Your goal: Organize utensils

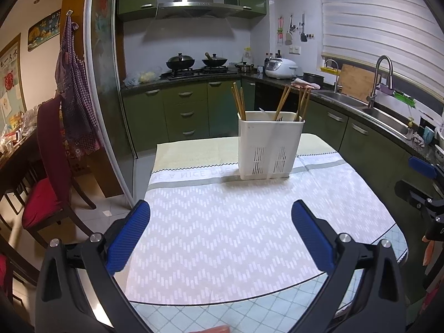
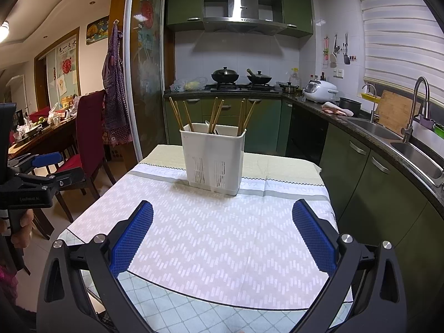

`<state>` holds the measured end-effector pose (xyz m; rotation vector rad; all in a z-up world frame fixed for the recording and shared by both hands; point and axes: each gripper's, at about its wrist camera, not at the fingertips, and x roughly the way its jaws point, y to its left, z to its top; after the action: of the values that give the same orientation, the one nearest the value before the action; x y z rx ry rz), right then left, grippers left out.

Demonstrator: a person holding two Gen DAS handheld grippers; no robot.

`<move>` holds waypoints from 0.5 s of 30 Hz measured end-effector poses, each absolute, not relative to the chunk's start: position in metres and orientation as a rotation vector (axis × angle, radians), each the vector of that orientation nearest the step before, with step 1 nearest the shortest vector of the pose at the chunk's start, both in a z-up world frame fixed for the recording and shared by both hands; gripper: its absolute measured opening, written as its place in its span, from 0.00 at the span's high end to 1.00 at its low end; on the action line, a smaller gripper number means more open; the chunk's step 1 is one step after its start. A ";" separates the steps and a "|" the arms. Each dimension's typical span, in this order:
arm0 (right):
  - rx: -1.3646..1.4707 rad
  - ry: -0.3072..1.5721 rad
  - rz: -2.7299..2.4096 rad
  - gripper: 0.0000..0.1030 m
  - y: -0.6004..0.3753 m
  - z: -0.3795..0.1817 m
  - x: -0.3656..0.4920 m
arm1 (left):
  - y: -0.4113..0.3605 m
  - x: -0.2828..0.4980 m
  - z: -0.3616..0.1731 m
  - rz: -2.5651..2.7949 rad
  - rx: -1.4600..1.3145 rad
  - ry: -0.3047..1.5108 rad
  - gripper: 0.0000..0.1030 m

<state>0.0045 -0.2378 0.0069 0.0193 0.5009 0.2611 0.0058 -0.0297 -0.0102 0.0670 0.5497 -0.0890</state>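
A white slotted utensil holder point(image 1: 267, 147) stands upright at the far middle of the cloth-covered table point(image 1: 222, 236); it also shows in the right wrist view point(image 2: 213, 158). Several wooden chopsticks point(image 1: 239, 102) point(image 2: 215, 115) stick up from its compartments, with a dark utensil among them. My left gripper point(image 1: 220, 211) is open and empty, over the near part of the cloth, well short of the holder. My right gripper point(image 2: 222, 211) is open and empty, likewise short of the holder. Each gripper shows at the edge of the other's view: the right one point(image 1: 421, 177), the left one point(image 2: 52, 166).
A red-cushioned chair point(image 1: 50, 166) and a cluttered dining table point(image 2: 36, 136) stand to the left. Green cabinets, a stove with two woks point(image 1: 194, 62), a rice cooker point(image 1: 280, 68) and a sink point(image 1: 360, 102) line the back and right. The table's near edge point(image 1: 222, 302) is rounded.
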 end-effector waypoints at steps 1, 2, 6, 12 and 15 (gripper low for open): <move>0.019 0.501 0.263 0.04 -0.237 0.006 0.005 | -0.030 0.005 -0.010 -0.093 0.067 0.548 0.06; 0.019 0.501 0.263 0.04 -0.238 0.006 0.005 | -0.030 0.006 -0.010 -0.095 0.068 0.547 0.06; 0.017 0.501 0.264 0.04 -0.237 0.006 0.006 | -0.028 0.006 -0.010 -0.106 0.069 0.554 0.06; 0.017 0.501 0.263 0.04 -0.237 0.005 0.006 | -0.025 0.011 -0.011 -0.101 0.054 0.574 0.06; 0.018 0.500 0.264 0.04 -0.236 0.005 0.006 | -0.024 0.011 -0.011 -0.113 0.043 0.571 0.06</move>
<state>0.0059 -0.2365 0.0053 0.0177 0.5003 0.2643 0.0111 -0.0245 -0.0109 0.0435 0.5714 -0.1128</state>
